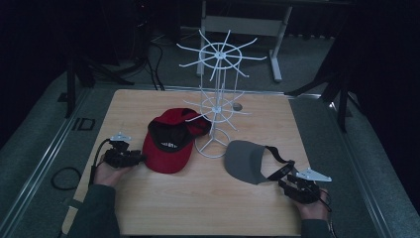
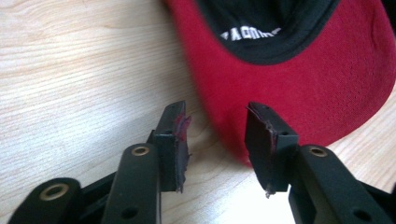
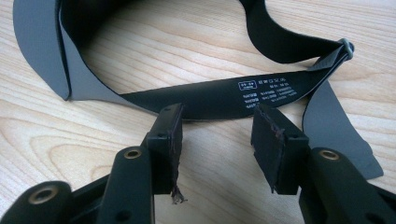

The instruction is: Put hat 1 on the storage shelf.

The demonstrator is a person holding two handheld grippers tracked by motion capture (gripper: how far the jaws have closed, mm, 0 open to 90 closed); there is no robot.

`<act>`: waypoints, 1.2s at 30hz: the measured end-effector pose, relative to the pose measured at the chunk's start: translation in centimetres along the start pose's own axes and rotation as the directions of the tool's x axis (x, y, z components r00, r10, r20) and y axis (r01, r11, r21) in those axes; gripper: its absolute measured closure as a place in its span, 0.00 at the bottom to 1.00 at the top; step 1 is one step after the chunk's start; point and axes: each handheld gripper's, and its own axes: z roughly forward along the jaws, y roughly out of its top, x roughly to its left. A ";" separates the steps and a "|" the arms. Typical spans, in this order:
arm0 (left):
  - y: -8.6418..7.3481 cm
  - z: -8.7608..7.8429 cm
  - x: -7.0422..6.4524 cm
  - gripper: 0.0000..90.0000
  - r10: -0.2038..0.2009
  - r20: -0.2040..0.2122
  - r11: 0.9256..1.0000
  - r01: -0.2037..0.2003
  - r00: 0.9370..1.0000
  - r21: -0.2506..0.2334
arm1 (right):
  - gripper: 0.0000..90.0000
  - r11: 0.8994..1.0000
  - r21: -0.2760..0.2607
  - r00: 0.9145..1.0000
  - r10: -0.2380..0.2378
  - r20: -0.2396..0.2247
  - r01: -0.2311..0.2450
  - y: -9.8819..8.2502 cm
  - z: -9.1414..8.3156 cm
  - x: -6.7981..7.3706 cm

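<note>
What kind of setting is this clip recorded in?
Probably a lab or studio recording bay, not a shop: a wooden table on grey carpet, dark curtains around, cables on the floor, and a white wire display rack staged with two caps.

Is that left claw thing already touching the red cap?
Apart. In the left gripper view, the left gripper stands open with bare wood showing between each jaw and the brim edge of the red cap.

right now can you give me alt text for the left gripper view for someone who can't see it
The left claw is open, its two black jaws low over a light wooden table, with the brim edge of a red cap just ahead between them. The cap lies underside up, showing a black inner band with partly cut-off white lettering.
</note>
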 end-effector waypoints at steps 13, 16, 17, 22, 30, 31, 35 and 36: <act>1.3 1.3 -0.7 0.64 0.029 0.079 0.999 -0.032 0.996 0.042 | 0.58 1.000 0.000 1.000 0.001 -0.004 -0.001 0.0 0.0 0.0; 1.6 1.7 -0.7 0.64 0.028 0.103 0.997 -0.035 0.994 0.066 | 0.58 1.000 0.001 1.000 0.002 -0.005 -0.002 0.0 0.0 0.0; 1.7 1.8 -0.7 0.64 0.028 0.108 0.997 -0.035 0.994 0.069 | 0.58 1.000 0.000 1.000 0.002 -0.005 -0.002 0.0 0.0 0.0; 2.1 2.0 -0.6 0.65 0.030 0.122 0.995 -0.041 0.992 0.086 | 0.58 1.000 0.001 1.000 0.004 -0.008 -0.004 0.0 0.0 0.0; 2.0 2.5 -1.1 0.70 0.056 0.152 0.988 -0.077 0.987 0.135 | 0.58 1.000 0.001 1.000 0.004 -0.008 -0.004 0.0 0.0 -0.1; 2.0 2.6 -1.3 0.71 0.061 0.155 0.988 -0.082 0.986 0.132 | 0.58 1.000 0.001 1.000 0.004 -0.008 -0.004 0.0 0.0 -0.1; 2.2 2.7 -1.7 0.72 0.078 0.180 0.983 -0.107 0.981 0.153 | 0.58 1.000 0.000 1.000 0.004 -0.009 -0.004 0.0 0.0 -0.1; 2.2 2.7 -1.8 0.72 0.081 0.189 0.981 -0.112 0.979 0.160 | 0.58 1.000 0.000 1.000 0.005 -0.009 -0.005 0.0 0.0 -0.1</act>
